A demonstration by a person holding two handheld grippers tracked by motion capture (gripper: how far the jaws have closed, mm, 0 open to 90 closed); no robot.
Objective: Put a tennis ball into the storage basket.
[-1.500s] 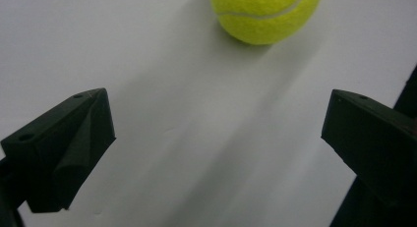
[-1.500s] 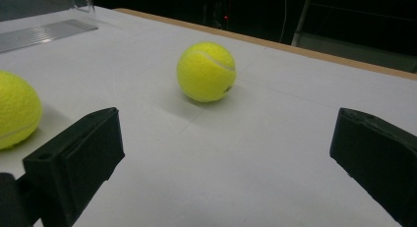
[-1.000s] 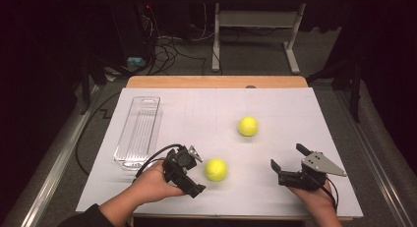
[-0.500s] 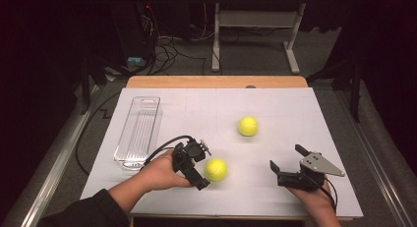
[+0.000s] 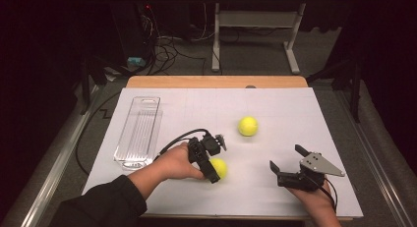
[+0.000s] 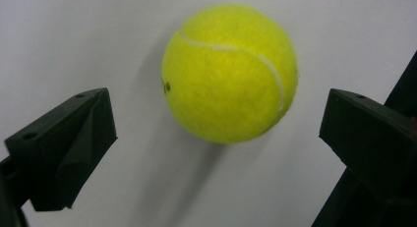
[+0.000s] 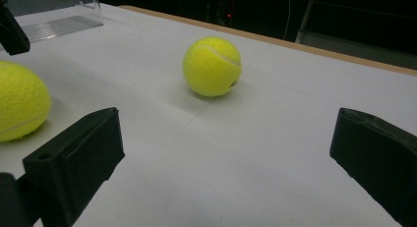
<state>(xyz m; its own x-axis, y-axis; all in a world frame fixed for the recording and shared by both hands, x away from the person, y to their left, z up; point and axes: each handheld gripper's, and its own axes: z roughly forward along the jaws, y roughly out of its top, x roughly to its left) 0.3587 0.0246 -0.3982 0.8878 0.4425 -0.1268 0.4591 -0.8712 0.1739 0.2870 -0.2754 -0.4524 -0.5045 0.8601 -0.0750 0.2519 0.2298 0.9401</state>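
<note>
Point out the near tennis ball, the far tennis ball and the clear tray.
near tennis ball (image 6: 230,72): left gripper view, its felt middle.
far tennis ball (image 5: 248,126): high view, its centre.
clear tray (image 5: 139,131): high view, its ribbed floor.

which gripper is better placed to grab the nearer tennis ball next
Left. The left gripper hangs right over the near tennis ball with open jaws flanking it. The right gripper is open too, but off to the side.
</note>
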